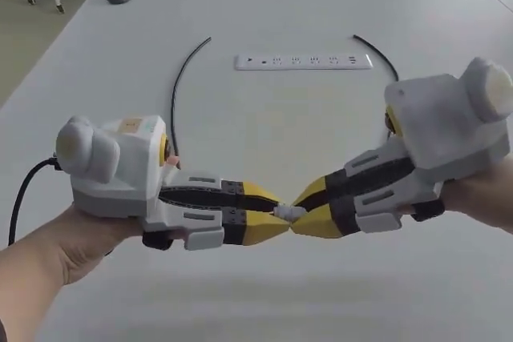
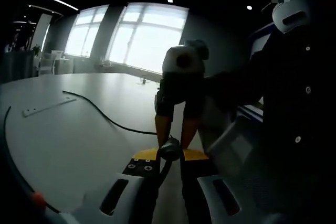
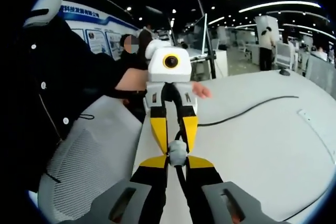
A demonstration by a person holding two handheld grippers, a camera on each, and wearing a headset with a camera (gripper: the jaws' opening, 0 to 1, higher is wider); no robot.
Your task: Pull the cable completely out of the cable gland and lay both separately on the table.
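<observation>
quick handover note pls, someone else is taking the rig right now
left gripper: fingers shut on the cable gland, held just above the table.
right gripper: shut on the same gland from the other side, tip to tip with the left.
cable: looks threaded through the gland, not yet out; both runs arc across the table past the power strip.
done: gland picked up and gripped.
left: pull the cable fully out, lay cable and gland down apart.
</observation>
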